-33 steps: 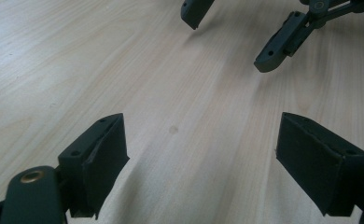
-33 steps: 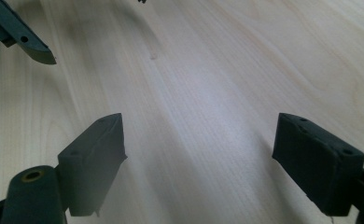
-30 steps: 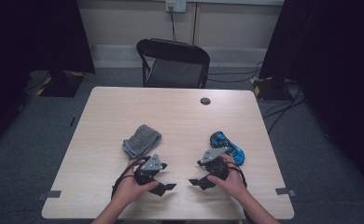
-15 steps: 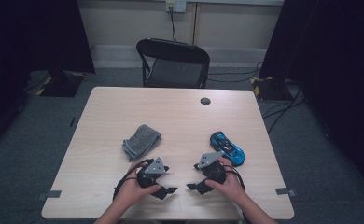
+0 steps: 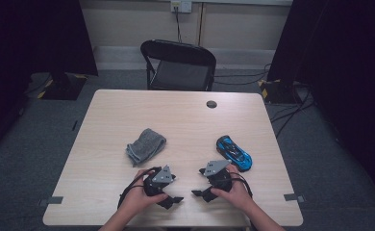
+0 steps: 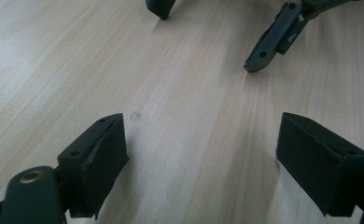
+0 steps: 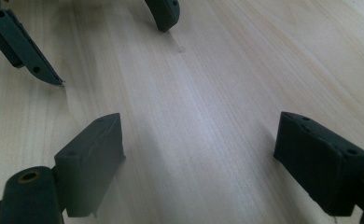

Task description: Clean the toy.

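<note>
Both my tongs rest on the table [image 5: 104, 125], left gripper [image 5: 175, 199] and right gripper [image 5: 199, 194] gaping wide, empty (tips facing); blue toy car [image 5: 233, 152] at one o'clock, grey cloth [image 5: 145, 145] at eleven.

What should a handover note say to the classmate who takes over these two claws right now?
Left claw: open, nothing held, low over the table near the front edge.
Right claw: open, nothing held, facing the left one.
Grey cloth: crumpled, beyond the left hand, untouched.
Blue toy car: just beyond the right hand, untouched.
Done: nothing gripped yet.
Left: probably reach for and grasp the cloth and car.
</note>
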Demonstrator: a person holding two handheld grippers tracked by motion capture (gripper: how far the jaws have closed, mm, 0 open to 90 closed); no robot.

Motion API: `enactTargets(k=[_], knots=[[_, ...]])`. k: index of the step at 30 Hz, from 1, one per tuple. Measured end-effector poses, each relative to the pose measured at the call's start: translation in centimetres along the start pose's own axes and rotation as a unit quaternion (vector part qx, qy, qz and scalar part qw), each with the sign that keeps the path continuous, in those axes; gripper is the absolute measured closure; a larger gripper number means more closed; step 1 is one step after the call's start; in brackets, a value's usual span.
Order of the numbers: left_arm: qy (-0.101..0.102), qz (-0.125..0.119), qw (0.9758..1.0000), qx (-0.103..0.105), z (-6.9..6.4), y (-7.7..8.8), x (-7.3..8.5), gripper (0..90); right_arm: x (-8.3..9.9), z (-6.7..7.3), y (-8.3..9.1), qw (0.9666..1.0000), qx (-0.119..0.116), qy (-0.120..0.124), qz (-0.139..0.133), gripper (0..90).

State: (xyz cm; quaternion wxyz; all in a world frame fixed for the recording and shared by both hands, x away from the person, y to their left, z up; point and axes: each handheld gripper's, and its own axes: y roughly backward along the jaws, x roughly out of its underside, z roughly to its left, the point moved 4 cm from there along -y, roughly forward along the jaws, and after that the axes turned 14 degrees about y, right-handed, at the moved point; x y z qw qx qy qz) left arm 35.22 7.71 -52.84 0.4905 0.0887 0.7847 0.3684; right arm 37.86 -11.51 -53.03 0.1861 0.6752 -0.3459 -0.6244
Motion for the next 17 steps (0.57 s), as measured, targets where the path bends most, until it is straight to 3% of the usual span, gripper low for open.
enactTargets(k=[8,17], knots=[[-0.022,0.009,0.9997,-0.008,-0.07,-0.16,0.01,14.6,0.04,-0.23,-0.04,1.0,-0.005,0.007,-0.001,14.2],[-0.019,0.017,0.9996,-0.014,-0.01,-0.34,-0.05,7.6,0.11,-0.46,-0.05,0.9998,-0.012,0.014,-0.001,14.0]])
